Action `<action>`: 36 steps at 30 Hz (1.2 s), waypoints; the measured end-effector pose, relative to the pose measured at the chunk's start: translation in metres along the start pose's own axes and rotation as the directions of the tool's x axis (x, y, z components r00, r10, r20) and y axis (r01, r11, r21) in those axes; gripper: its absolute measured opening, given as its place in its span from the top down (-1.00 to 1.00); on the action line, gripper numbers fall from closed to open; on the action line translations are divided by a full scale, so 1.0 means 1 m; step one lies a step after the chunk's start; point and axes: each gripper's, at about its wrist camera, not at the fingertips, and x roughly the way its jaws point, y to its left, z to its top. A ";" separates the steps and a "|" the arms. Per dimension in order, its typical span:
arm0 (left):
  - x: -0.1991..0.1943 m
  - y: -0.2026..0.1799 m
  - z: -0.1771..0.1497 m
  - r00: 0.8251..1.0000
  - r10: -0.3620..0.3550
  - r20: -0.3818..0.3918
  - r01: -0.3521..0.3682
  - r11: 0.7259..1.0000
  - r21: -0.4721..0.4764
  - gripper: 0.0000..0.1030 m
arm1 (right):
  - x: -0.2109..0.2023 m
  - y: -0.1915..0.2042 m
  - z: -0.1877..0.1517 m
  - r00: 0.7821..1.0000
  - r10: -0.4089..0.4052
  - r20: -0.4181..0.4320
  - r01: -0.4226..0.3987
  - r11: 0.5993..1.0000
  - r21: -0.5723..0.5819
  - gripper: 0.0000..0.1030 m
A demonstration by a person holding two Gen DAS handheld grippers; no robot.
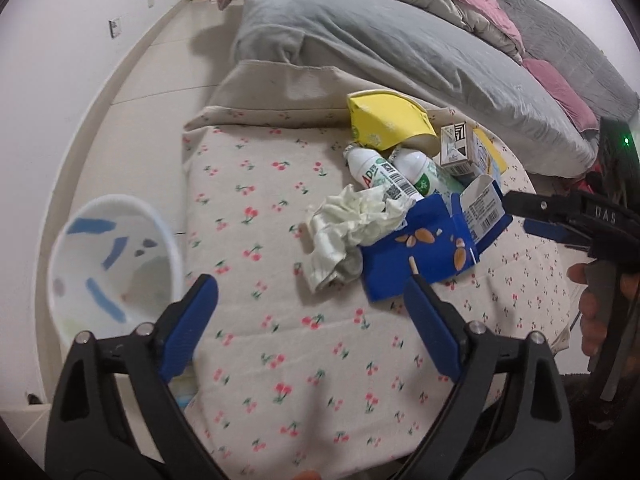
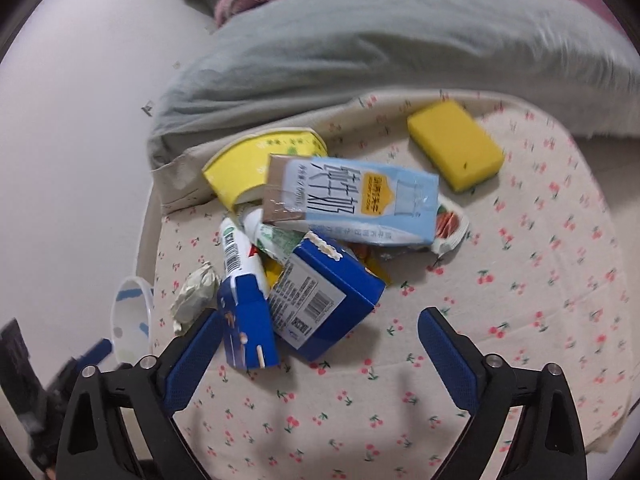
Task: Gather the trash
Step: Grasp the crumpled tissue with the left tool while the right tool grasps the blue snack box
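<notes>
Black gripper frames w/ blue pads, silver screws, "DAS" marking.

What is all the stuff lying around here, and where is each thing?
table cover: one, cream with red cherries, under the pile
blue box: one, torn open, front of the pile
milk carton: one, pale blue, on top of the pile
small bottles: two, white, lying behind the blue box
crumpled tissue: one, off-white, left of the blue box
paper cup: one, yellow, flattened, back of the pile
sponge: one, yellow, apart, right of the pile
bin: one, white with blue marks, on the floor at left
blanket: one, grey, on the bed behind
left gripper: black and blue, jaws open, empty
right gripper: black and blue, jaws open, empty
</notes>
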 end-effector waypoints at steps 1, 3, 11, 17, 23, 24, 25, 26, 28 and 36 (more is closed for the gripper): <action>0.007 0.000 0.003 1.000 -0.016 -0.011 0.016 1.000 -0.011 -0.70 | 0.003 -0.001 0.002 1.000 0.015 0.001 -0.015 1.000 0.017 -0.91; 0.019 0.001 0.007 0.998 -0.060 -0.032 0.058 0.997 -0.045 -0.60 | 0.012 -0.002 0.008 1.000 0.009 -0.001 -0.009 0.999 0.031 -0.89; 0.047 0.002 0.014 0.991 -0.124 -0.043 0.118 0.986 -0.115 -0.35 | 0.041 -0.009 0.013 0.997 0.043 -0.058 -0.037 0.993 0.108 -0.75; 0.057 0.001 0.012 0.991 -0.123 -0.054 0.116 0.987 -0.108 0.35 | 0.052 -0.024 0.009 0.993 0.092 -0.072 -0.079 0.982 0.171 -0.32; 0.045 -0.008 0.006 0.990 -0.137 -0.038 0.133 0.988 -0.083 0.50 | 0.033 -0.029 0.006 0.991 0.134 -0.021 -0.128 0.977 0.170 -0.17; 0.040 -0.009 0.006 0.989 -0.145 -0.029 0.143 0.987 -0.078 0.50 | 0.027 -0.029 0.005 0.991 0.135 -0.008 -0.131 0.977 0.165 -0.17; 0.036 -0.010 0.005 0.988 -0.151 -0.020 0.149 0.986 -0.073 0.50 | 0.021 -0.030 0.005 0.990 0.138 0.004 -0.136 0.977 0.164 -0.17; 0.031 -0.010 0.003 0.988 -0.154 -0.011 0.152 0.986 -0.067 0.50 | 0.015 -0.029 0.005 0.990 0.142 0.016 -0.143 0.976 0.165 -0.17; 0.024 -0.011 0.002 0.989 -0.151 0.005 0.151 0.987 -0.053 0.50 | 0.006 -0.033 0.007 0.988 0.149 0.040 -0.153 0.973 0.171 -0.17; 0.006 -0.009 0.000 0.991 -0.120 0.055 0.121 0.992 -0.020 0.50 | -0.027 -0.041 0.007 0.981 0.148 0.127 -0.168 0.971 0.170 -0.17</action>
